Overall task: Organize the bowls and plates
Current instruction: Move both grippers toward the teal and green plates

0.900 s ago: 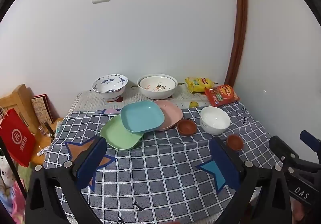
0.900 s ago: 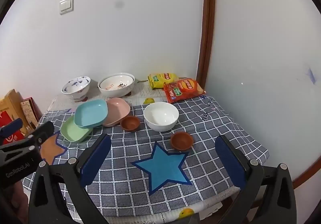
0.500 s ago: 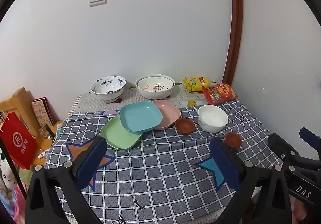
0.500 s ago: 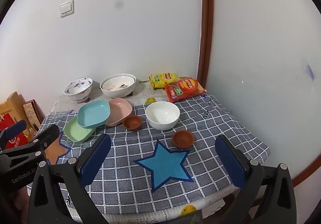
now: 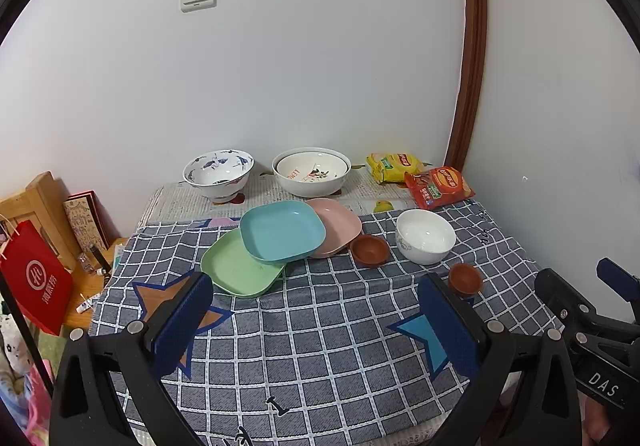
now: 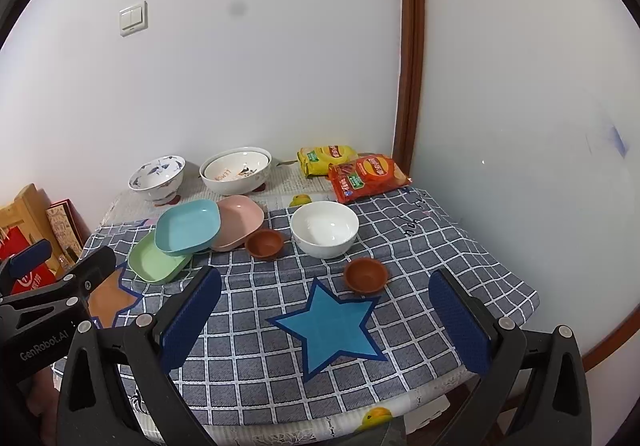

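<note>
Left wrist view: the left gripper [image 5: 316,320] hangs over the near edge of the table [image 5: 320,346], its blue-padded jaws spread wide with nothing between them. On the checked tablecloth [image 5: 328,366] three square plates overlap near the table's middle: the green plate [image 5: 236,270] lowest and nearest, the blue plate [image 5: 282,230] resting on it, the pink plate [image 5: 338,224] tucked under the blue one's right edge. Just right of the pink plate sits a small brown bowl [image 5: 370,250], then a white bowl [image 5: 425,236]; a second small brown bowl [image 5: 465,278] lies nearer the right edge. Along the far edge stand a blue-patterned bowl [image 5: 219,174] and a large white bowl [image 5: 312,170] with another nested inside, beside a yellow snack bag [image 5: 394,166] and a red chip bag [image 5: 438,186] at the far right corner. The right gripper's body shows at the lower right.

Right wrist view: the right gripper [image 6: 326,320] also stands wide apart and empty above the near edge, over a blue star [image 6: 328,322] on the cloth. The same plates, bowls and bags lie beyond it, untouched.
</note>
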